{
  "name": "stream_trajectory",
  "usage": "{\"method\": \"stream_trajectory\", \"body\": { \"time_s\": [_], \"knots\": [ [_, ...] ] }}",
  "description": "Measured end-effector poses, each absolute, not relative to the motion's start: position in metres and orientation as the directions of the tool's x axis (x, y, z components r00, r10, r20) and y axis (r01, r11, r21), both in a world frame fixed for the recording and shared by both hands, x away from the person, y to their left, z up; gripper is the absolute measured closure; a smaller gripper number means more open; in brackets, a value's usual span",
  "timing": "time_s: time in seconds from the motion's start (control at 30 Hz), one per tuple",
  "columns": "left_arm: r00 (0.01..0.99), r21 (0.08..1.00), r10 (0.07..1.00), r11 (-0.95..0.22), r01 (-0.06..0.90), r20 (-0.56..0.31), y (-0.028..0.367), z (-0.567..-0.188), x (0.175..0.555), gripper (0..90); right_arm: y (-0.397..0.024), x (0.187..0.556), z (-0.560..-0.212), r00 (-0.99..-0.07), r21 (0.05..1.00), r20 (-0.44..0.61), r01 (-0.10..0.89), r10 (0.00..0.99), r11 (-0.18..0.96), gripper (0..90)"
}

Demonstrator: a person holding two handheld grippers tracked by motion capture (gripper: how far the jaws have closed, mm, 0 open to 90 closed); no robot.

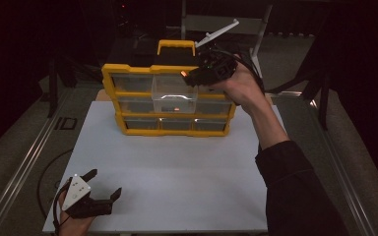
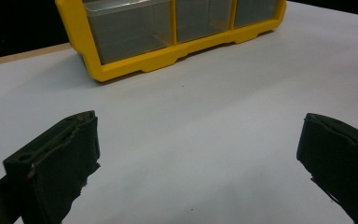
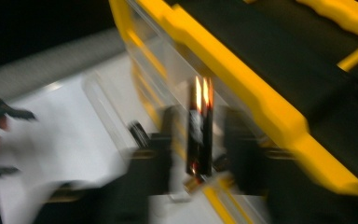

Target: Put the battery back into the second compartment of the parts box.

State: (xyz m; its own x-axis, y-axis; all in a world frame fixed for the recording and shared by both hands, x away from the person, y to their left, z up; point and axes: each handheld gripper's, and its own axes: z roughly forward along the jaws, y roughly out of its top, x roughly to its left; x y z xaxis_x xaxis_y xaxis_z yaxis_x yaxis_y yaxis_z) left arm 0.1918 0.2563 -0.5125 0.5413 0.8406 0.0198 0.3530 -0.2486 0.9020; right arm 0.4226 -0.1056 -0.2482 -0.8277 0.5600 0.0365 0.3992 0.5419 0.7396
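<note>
A yellow organiser [image 1: 109,78] with clear drawers stands at the back of the white board [image 1: 177,177]. Its top middle drawer [image 1: 173,94] is pulled out. My right gripper [image 1: 189,77] hovers over the organiser's top right part, above that drawer. In the blurred right gripper view a slim dark thing with orange tips [image 3: 199,135] stands upright between the jaws of the right gripper [image 3: 201,116], with a gap on each side. My left gripper [image 1: 105,183] rests low at the board's near left corner, open with nothing between its jaws [image 2: 200,119].
The organiser's bottom drawer row [image 2: 135,28] faces the left gripper across bare white board. A yellow carry handle [image 1: 176,45] tops the organiser. A metal rail [image 1: 24,162] runs along the left of the table, and dark floor surrounds it.
</note>
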Motion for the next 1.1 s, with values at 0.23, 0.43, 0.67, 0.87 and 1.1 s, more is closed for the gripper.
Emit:
{"method": "stream_trajectory", "body": {
  "time_s": [0.23,0.43,0.67,0.87,1.1],
  "knots": [
    [0.541,0.901,0.841,-0.251,0.354,0.021,0.256,-0.513,0.192,0.1,-0.114,0.418,-0.249,-0.791,0.761,0.012,0.404,0.611,0.508,13.6],
    [0.54,0.902,0.842,-0.248,0.353,0.02,0.256,-0.513,0.192,0.1,-0.132,0.414,-0.257,-0.781,0.763,0.007,0.407,0.624,0.501,14.4],
    [0.54,0.9,0.841,-0.252,0.355,0.022,0.255,-0.513,0.192,0.1,-0.157,0.406,-0.281,-0.765,0.759,-0.011,0.413,0.644,0.504,15.8],
    [0.537,0.9,0.843,-0.249,0.357,0.021,0.255,-0.513,0.192,0.1,-0.173,0.394,-0.322,-0.738,0.735,-0.061,0.422,0.672,0.531,15.7],
    [0.533,0.899,0.846,-0.247,0.361,0.019,0.256,-0.513,0.193,0.2,-0.196,0.382,-0.368,-0.703,0.73,-0.064,0.451,0.708,0.514,13.8]
  ]
}}
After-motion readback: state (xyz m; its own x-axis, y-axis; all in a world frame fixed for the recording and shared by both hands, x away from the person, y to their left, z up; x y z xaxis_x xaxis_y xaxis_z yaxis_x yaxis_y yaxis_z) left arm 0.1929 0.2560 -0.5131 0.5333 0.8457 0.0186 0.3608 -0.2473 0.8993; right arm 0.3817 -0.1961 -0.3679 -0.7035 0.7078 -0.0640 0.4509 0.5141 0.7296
